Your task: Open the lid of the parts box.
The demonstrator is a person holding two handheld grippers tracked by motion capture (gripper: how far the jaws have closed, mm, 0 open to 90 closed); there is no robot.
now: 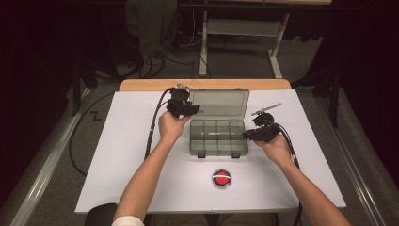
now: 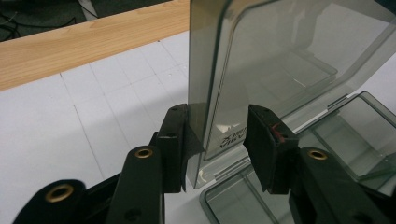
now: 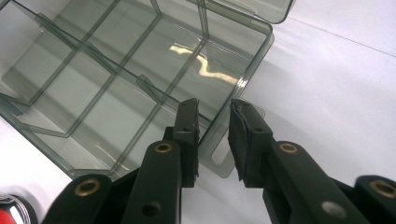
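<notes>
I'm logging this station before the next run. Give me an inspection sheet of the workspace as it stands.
Surface: white table, wooden strip at the far edge.
Job's things: clear compartment box, no contents seen; lid open and raised.
Clutter: red button near the front edge.
Grippers: left hand-held gripper straddles the lid's edge, one pad against it, the other apart; right hand-held gripper straddles the box's side wall, grip unclear.
Cables: black cable trails from the left gripper off the table.
Surroundings: dark room, a frame beyond.
</notes>
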